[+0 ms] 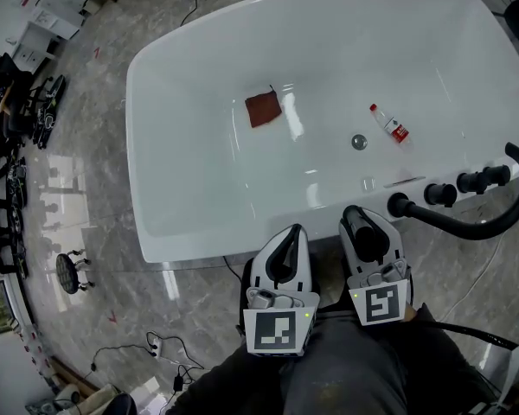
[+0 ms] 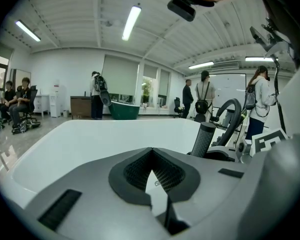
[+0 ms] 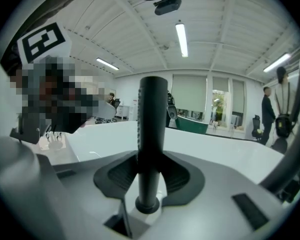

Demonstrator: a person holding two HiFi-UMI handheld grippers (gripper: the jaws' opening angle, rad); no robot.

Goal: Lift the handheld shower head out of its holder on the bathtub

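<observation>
The black handheld shower head (image 1: 354, 216) stands upright on the near rim of the white bathtub (image 1: 156, 223), its black hose (image 1: 493, 223) curving off to the right. My right gripper (image 1: 362, 234) is on it. In the right gripper view the round handle (image 3: 152, 129) rises between the two dark pads, which touch it on both sides, and its foot sits in the holder (image 3: 147, 204). My left gripper (image 1: 282, 251) hangs just left of it over the rim, its jaws together with nothing in them. The left gripper view shows the textured handle (image 2: 204, 140) to the right.
Black tap knobs (image 1: 438, 194) and a spout (image 1: 399, 204) line the rim right of the handle. Inside the tub lie a brown cloth (image 1: 263, 108), a small bottle (image 1: 389, 124) and the drain (image 1: 359, 142). Cables (image 1: 160, 348) run over the marble floor. Several people (image 2: 204, 95) stand far off.
</observation>
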